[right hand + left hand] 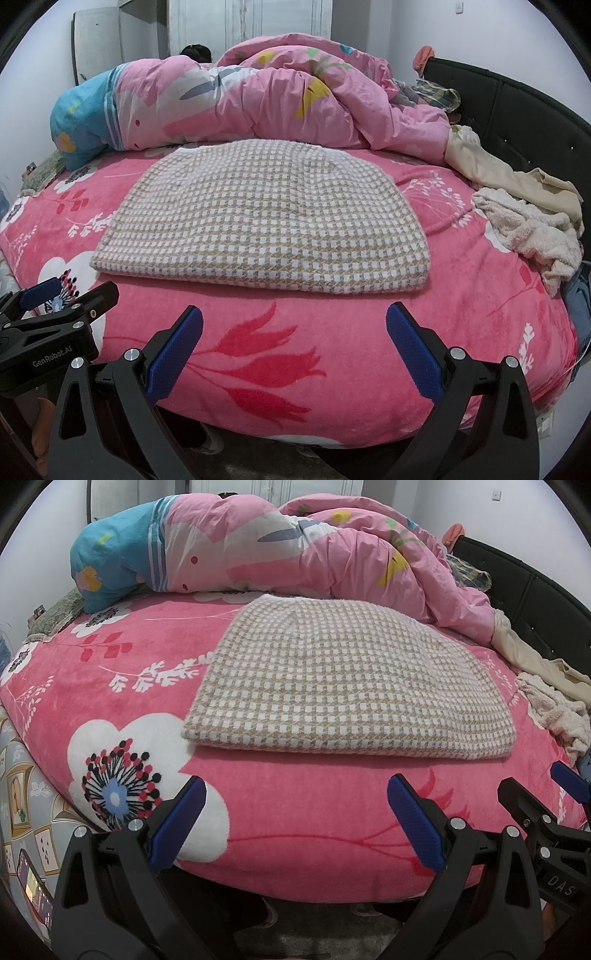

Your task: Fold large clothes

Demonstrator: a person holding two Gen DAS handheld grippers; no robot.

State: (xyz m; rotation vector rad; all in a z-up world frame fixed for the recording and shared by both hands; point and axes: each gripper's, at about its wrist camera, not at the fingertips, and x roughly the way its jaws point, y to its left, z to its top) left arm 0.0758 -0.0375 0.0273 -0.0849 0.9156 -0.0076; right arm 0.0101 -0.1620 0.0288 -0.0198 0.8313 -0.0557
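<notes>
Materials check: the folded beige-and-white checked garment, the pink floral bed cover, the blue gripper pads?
Folded beige-and-white checked garment: likely thick knit or woven wool blend, its edges fuzzy. Pink floral bed cover: plush fleece, with a matte, short nap. Blue gripper pads: probably rubber or moulded plastic, with a fine dimpled texture.

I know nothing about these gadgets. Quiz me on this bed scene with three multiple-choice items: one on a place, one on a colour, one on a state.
1. Where does the checked garment lie?
A. on the floor
B. on the pink bedspread
C. over the headboard

2. What colour are the gripper pads?
A. blue
B. red
C. white

3. How do the left gripper and right gripper stand?
A. both shut on cloth
B. one open
C. both open, holding nothing

Answers:
1 B, it rests flat on the spread.
2 A, every pad is blue.
3 C, wide gaps, nothing between the fingers.
</notes>
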